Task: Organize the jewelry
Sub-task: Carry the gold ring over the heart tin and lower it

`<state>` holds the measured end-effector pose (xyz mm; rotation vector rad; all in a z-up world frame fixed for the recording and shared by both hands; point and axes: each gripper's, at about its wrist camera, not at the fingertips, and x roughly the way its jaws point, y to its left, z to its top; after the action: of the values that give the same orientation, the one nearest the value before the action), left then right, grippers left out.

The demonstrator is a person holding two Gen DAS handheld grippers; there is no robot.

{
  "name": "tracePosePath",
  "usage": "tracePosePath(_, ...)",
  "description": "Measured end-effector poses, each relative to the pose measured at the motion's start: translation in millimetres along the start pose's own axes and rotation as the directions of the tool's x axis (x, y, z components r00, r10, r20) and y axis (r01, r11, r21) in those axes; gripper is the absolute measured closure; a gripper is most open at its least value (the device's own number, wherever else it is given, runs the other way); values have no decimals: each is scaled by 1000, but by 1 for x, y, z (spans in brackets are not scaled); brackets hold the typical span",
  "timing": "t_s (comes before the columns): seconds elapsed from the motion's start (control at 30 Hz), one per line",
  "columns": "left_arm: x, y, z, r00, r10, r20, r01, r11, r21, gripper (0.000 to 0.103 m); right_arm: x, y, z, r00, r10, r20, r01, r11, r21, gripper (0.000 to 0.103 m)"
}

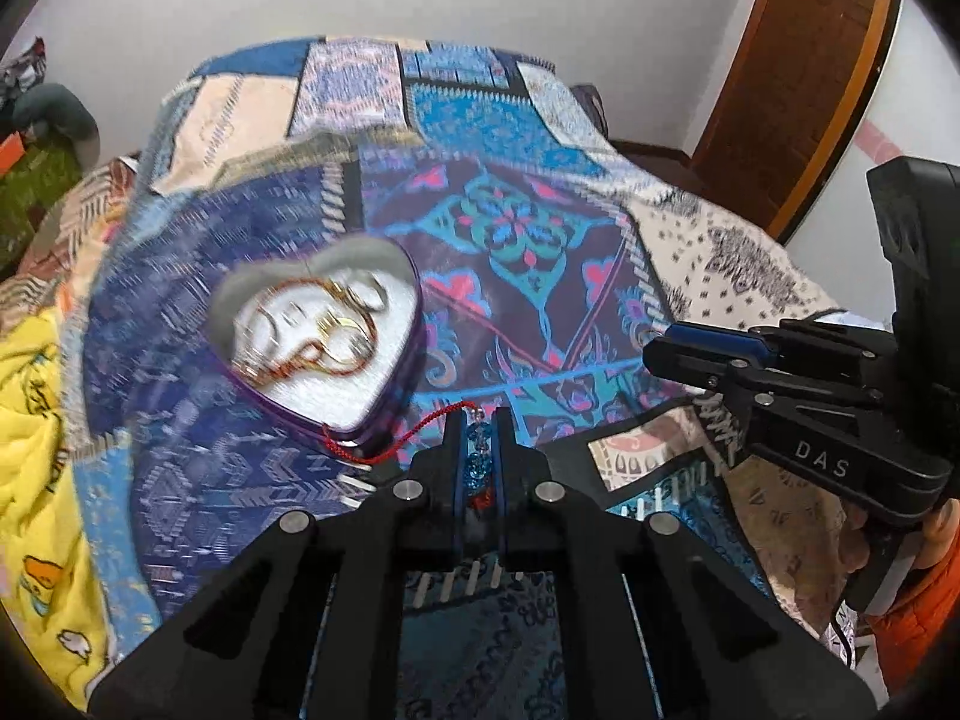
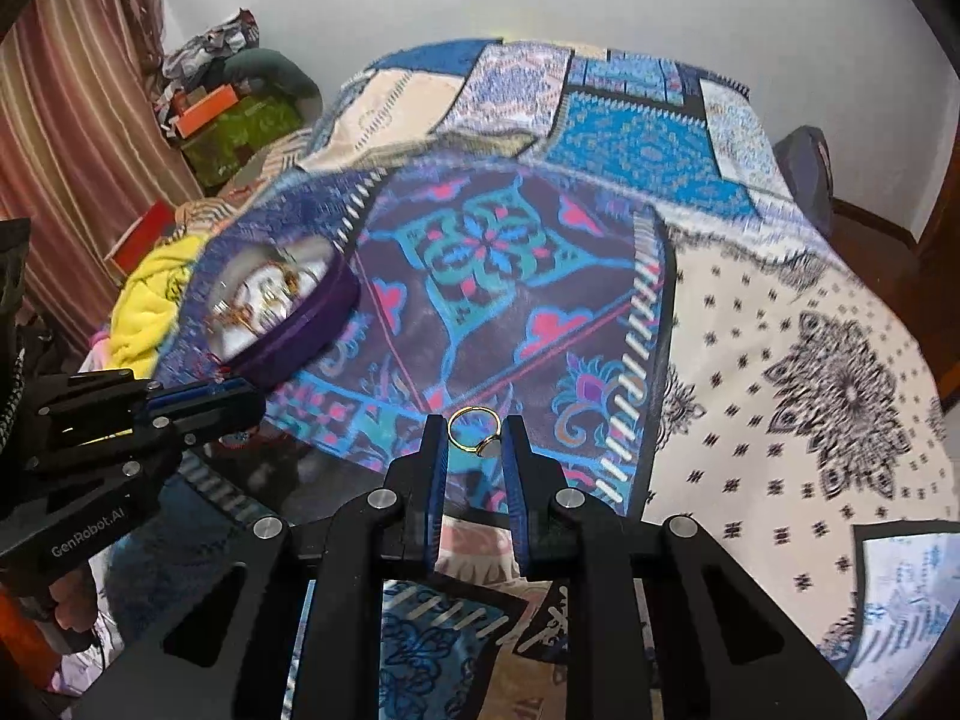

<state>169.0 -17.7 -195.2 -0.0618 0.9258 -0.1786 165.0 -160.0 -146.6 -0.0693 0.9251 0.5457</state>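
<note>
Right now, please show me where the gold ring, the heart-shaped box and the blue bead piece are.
gold ring (image 2: 474,431): right wrist view, on its band.
heart-shaped box (image 1: 393,360): left wrist view, on its purple side wall.
blue bead piece (image 1: 479,450): left wrist view, on the beads between the fingers.

Both wrist cameras look down along their fingers from close above the blue patchwork bedspread (image 1: 510,228), sharing the purple heart-shaped tin (image 2: 288,324) at ten o'clock.
</note>
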Motion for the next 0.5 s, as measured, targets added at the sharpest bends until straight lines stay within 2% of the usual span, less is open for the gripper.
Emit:
tracePosePath(0.33,-55,9,22,990,41,138,-42,999,7,97,-31,25,27,993,17,115,-13,999,-37,87)
tracePosePath(0.5,-73,17,31,981,57,184,-59,998,3,97,-41,41,39,986,42,164,-33,998,-57,87)
